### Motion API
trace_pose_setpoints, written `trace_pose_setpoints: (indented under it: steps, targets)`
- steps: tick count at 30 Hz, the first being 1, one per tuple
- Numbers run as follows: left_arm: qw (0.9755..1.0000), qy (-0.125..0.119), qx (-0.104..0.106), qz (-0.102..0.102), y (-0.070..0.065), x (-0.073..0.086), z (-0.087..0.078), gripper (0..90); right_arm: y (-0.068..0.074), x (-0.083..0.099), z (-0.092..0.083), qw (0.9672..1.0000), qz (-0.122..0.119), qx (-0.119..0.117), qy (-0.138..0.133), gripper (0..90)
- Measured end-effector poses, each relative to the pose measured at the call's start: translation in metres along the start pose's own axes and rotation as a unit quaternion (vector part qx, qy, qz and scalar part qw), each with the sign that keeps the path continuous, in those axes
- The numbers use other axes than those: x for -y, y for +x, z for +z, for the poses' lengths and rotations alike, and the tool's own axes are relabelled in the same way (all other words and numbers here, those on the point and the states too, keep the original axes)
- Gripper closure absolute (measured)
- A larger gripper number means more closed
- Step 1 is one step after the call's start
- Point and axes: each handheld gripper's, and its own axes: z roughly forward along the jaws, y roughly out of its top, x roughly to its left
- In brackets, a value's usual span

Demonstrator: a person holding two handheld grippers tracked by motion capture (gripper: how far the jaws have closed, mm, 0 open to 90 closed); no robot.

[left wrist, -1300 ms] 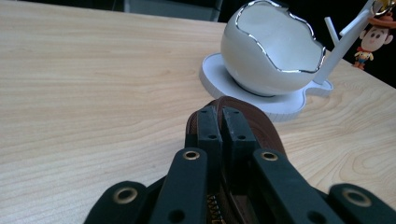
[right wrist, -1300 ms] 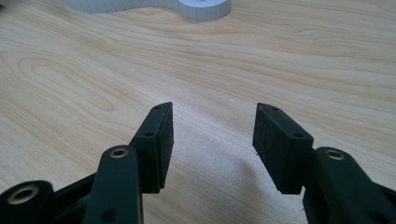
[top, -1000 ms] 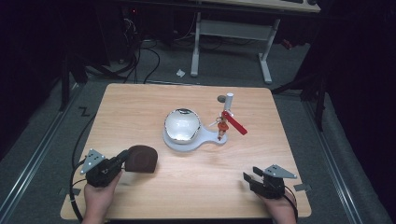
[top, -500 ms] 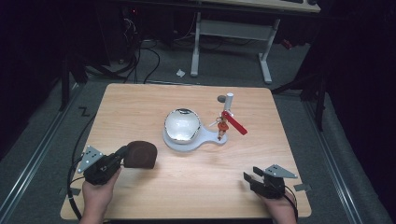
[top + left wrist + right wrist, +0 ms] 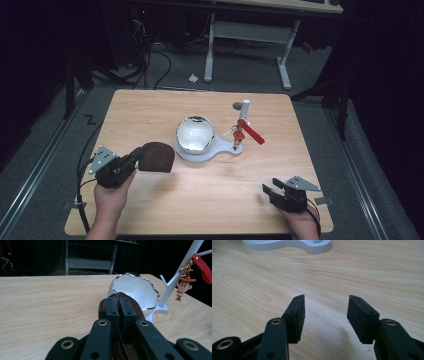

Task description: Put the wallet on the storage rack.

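A brown pouch (image 5: 156,157) is being pinched by the left gripper (image 5: 134,159), whose jaws are being pressed tight together on its edge; the pouch is being held at the table's (image 5: 210,200) near left, just beside the white dish (image 5: 195,135) on its stand (image 5: 235,148). The right gripper (image 5: 270,192) is being kept spread wide, nothing between its jaws, at the near right over bare wood.
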Motion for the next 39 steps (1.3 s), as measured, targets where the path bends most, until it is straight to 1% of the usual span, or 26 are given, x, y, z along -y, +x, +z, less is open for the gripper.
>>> trace_pose_setpoints:
  steps: [3, 10, 12, 14, 23, 28, 30, 36, 39]
  targets:
    - [1.0000, -0.001, 0.002, -0.001, -0.003, -0.005, 0.005, 87.2, 0.000, 0.000, 0.000, 1.0000, 0.001, -0.001, -0.001, 48.9]
    - [1.0000, -0.002, 0.007, 0.007, -0.011, -0.017, 0.018, 87.2, 0.000, 0.000, -0.001, 1.0000, 0.001, -0.002, -0.002, 49.0]
    - [1.0000, -0.004, 0.005, 0.007, -0.012, -0.019, 0.021, 87.2, 0.000, 0.000, -0.001, 1.0000, 0.002, -0.003, -0.004, 49.2]
    - [1.0000, -0.006, 0.006, 0.002, -0.012, -0.021, 0.024, 87.2, 0.000, 0.000, -0.001, 1.0000, 0.001, -0.003, -0.004, 49.2]
    - [0.9999, -0.007, 0.006, 0.008, -0.017, -0.036, 0.036, 87.2, -0.002, 0.000, 0.000, 1.0000, 0.004, -0.005, -0.002, 49.3]
    - [0.9999, -0.003, 0.003, 0.013, -0.018, -0.046, 0.048, 87.2, -0.002, 0.000, -0.001, 1.0000, 0.005, -0.005, -0.003, 49.3]
    - [0.9999, -0.001, -0.001, 0.015, -0.019, -0.049, 0.053, 87.3, -0.002, 0.000, -0.001, 1.0000, 0.005, -0.006, -0.004, 49.3]
    - [0.9998, 0.008, -0.014, 0.010, -0.015, -0.056, 0.071, 87.2, -0.003, 0.000, -0.001, 1.0000, 0.004, -0.006, -0.005, 49.4]
    - [0.9997, 0.013, -0.019, 0.012, -0.016, -0.059, 0.079, 87.2, -0.003, 0.000, -0.001, 1.0000, 0.005, -0.007, -0.004, 49.4]
